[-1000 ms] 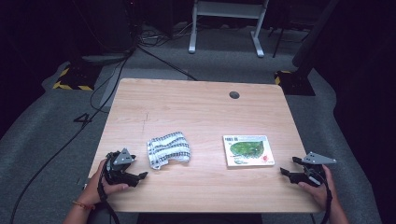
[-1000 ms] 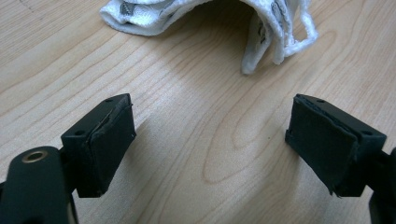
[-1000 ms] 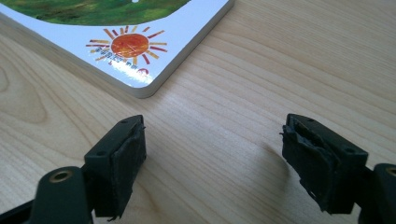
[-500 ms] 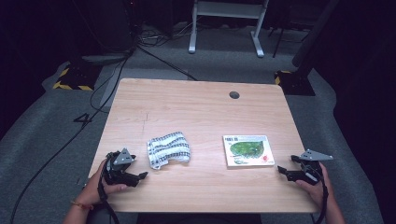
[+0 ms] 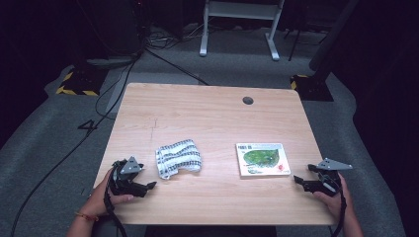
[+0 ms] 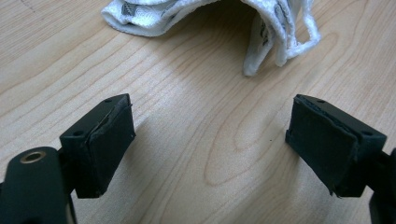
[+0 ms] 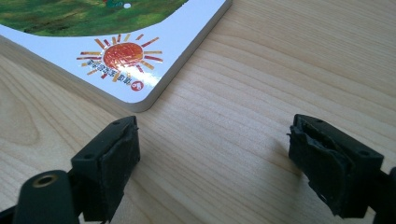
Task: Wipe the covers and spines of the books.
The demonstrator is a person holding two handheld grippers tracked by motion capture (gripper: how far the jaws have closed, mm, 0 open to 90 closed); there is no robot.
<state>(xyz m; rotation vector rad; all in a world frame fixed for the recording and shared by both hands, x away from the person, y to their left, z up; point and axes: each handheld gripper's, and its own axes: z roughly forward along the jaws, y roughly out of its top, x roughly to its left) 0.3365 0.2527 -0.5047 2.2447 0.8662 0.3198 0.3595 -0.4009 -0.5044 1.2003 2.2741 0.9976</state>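
Book (image 7: 93, 56) corner sits just ahead-left of my right gripper (image 7: 212, 154), jaws just spread wide, nothing between; left gripper (image 5: 143, 186) gapes empty.

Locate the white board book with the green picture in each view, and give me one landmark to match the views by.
High view: the board book lies flat on the table's right half, ahead of the right gripper.
Left gripper view: not in it.
Right gripper view: the book's corner with its orange sun print sits top left, just beyond the open jaws.
Shared landmark: the light wooden table.
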